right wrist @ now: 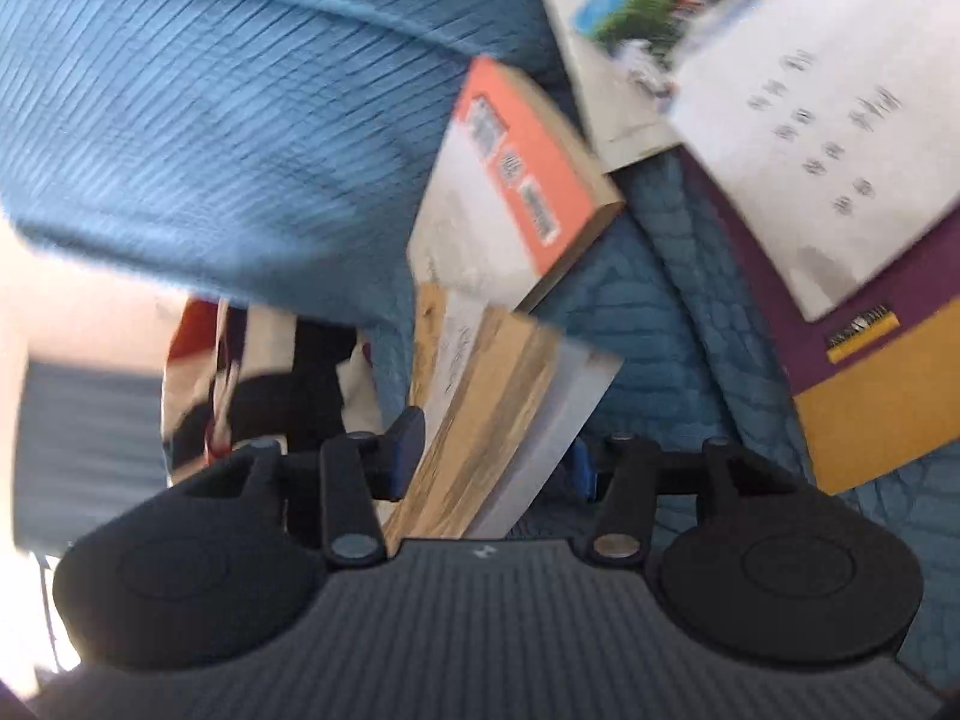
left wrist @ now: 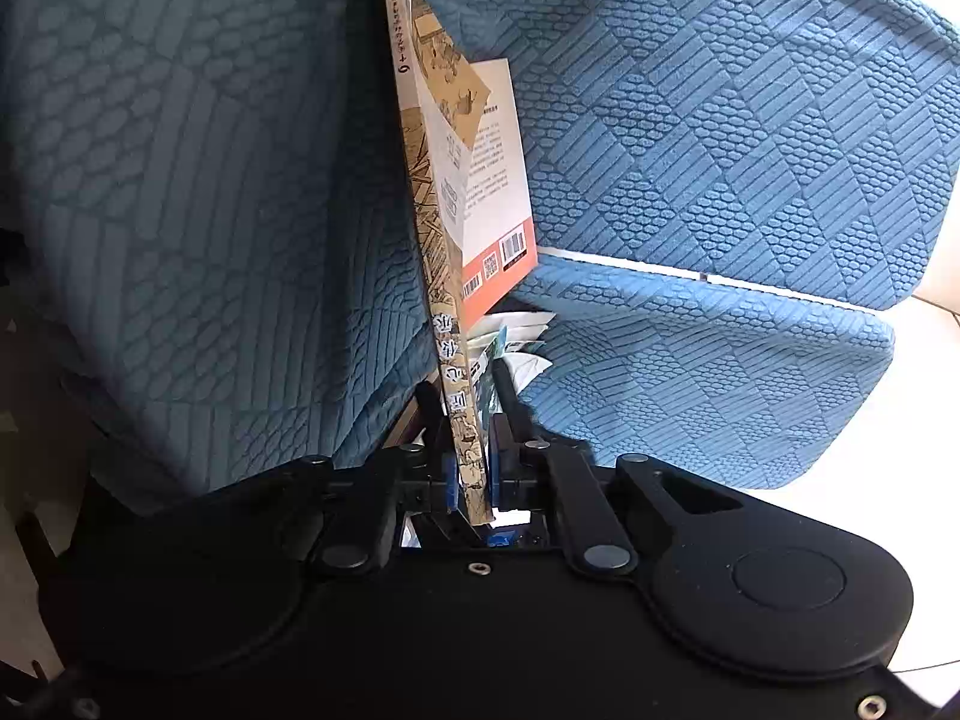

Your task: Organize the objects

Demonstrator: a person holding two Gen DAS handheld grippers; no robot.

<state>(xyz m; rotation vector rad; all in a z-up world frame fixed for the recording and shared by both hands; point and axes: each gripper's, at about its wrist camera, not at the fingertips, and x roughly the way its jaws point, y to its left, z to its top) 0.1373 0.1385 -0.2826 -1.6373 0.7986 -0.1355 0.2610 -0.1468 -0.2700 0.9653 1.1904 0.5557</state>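
Tan illustrated book (left wrist: 447, 324) stands on edge, frame centre, clamped by your left gripper (left wrist: 471, 468). Your right gripper (right wrist: 489, 462) half open, tan book (right wrist: 480, 420) between jaws, grip unclear. Orange-backed book (right wrist: 516, 192) and others upper right on blue sofa (right wrist: 210, 120) remain unsorted.

Left gripper (left wrist: 467, 420) clamped tight; right gripper (right wrist: 489, 462) jaws apart, seemingly loose.
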